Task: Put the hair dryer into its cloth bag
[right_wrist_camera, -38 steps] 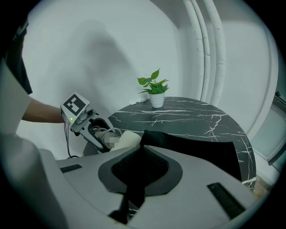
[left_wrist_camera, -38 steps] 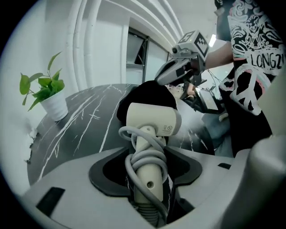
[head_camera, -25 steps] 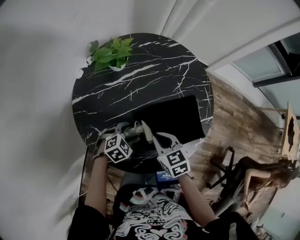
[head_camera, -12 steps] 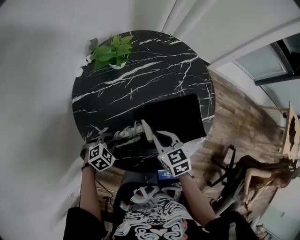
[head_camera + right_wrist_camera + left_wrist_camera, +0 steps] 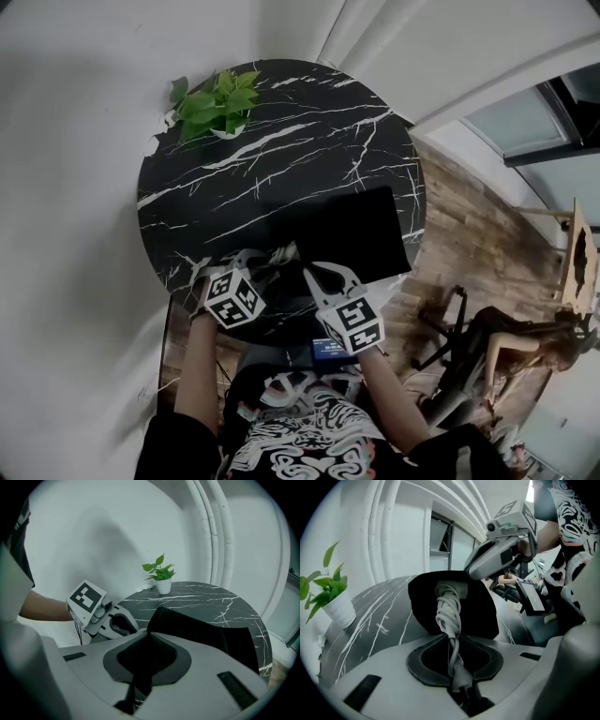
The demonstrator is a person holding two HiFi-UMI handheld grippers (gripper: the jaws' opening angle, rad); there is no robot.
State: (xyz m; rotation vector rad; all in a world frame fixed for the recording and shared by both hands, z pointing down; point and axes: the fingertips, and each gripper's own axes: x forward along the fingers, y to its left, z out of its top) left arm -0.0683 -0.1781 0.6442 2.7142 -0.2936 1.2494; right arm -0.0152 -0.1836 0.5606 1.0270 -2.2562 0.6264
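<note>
Round and black with white veining, the marble table (image 5: pixel 281 122) stands by a pale wall. Near its close edge the hair dryer (image 5: pixel 458 588) sits almost wholly inside the black cloth bag (image 5: pixel 352 234). Only a pale end shows at the bag's mouth, and the coiled power cord (image 5: pixel 448 616) trails out from it. The left gripper (image 5: pixel 453 667) has just been closing its jaws, and they now pinch that cord between the pads. Just beside it, the right gripper (image 5: pixel 143 667) is clamped on the black cloth at the mouth's rim, holding that edge raised off the tabletop. At the table's far edge stands a small potted plant (image 5: pixel 211 105) in a white pot. Wood flooring (image 5: pixel 469 234) runs to the right, where another person (image 5: pixel 525 347) sits well apart.
</note>
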